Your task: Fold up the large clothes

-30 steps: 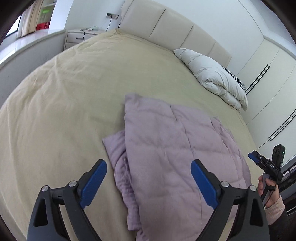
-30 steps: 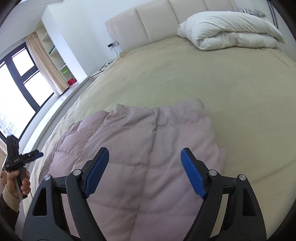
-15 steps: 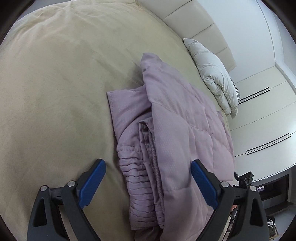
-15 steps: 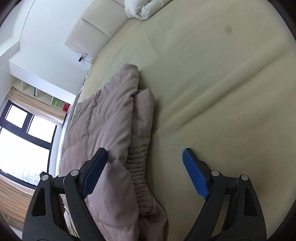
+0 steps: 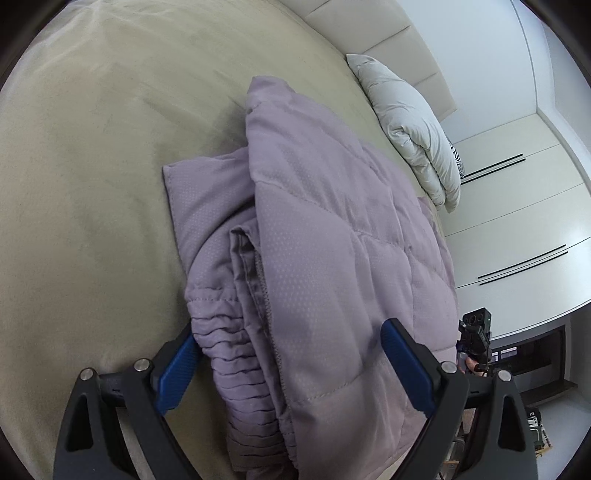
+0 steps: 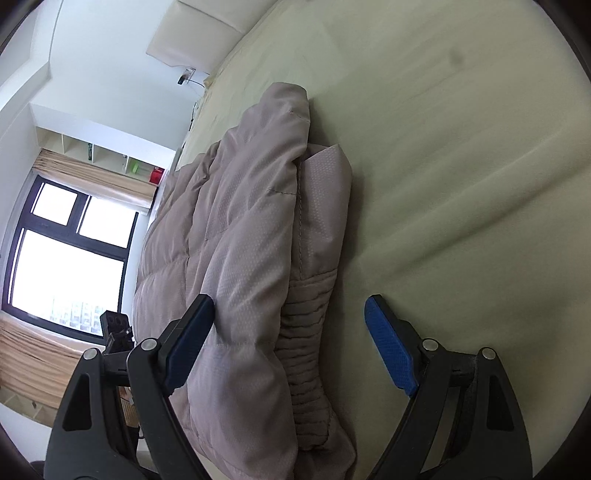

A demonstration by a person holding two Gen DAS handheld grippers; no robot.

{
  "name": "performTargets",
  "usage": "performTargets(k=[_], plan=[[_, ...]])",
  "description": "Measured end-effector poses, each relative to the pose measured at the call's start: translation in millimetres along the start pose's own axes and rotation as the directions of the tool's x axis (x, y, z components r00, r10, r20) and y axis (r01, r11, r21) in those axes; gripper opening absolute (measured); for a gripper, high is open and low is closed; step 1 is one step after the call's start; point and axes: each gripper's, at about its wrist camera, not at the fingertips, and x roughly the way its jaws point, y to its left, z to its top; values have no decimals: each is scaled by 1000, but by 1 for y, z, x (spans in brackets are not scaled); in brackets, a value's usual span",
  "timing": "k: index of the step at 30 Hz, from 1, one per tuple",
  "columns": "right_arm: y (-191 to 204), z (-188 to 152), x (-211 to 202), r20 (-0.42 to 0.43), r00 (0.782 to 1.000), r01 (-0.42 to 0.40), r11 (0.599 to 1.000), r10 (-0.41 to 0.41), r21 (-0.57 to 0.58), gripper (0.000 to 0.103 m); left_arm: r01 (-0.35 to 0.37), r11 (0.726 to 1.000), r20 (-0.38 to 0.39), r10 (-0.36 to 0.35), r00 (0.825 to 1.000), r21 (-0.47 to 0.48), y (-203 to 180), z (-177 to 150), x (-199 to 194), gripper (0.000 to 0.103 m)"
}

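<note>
A lilac quilted jacket (image 5: 332, 221) lies folded on the beige bed (image 5: 92, 147). In the left wrist view my left gripper (image 5: 291, 365) stands open low over the jacket's near left edge. The ribbed cuff (image 5: 229, 354) and the stacked layers sit between its blue pads, and the left pad (image 5: 177, 369) is right beside the cuff. In the right wrist view my right gripper (image 6: 290, 339) is open astride the jacket's (image 6: 229, 221) opposite edge, with a ribbed cuff (image 6: 306, 332) between the pads. Each view shows the other gripper small beyond the far side of the jacket.
A folded white duvet (image 5: 417, 129) lies by the padded headboard (image 5: 369, 33). White wardrobe doors (image 5: 517, 221) stand beyond the bed on one side. On the other side are a window (image 6: 66, 251) and wall shelves (image 6: 110, 155). Bare bed cover (image 6: 461, 147) spreads around the jacket.
Both grippers have sunk and rolled toward the jacket's side edges. The cuffs and edges, which lay ahead of the jaws before, now sit between them. The jacket itself has not moved.
</note>
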Motion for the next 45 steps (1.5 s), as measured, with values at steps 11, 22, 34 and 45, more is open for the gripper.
performTargets(k=[11,22,34,45], plan=[[39,11,45,-130,991,-4,995,-9,-99,84,62,997,-30,-63,998,-38,2,7,16,62],[89,-27,-6,19,999,35,978,-32,-208,35,132,991,22,-132,991,-10,-19,-16,-19,34],[157,-148,-90,61,997,-30,951,51,-308,31,198,980,79,-199,977,16,-20,-111,-108,34],[73,-198,-47,81,991,-105,994,108,-39,39,159,984,39,-156,987,-85,24,-131,-75,46]])
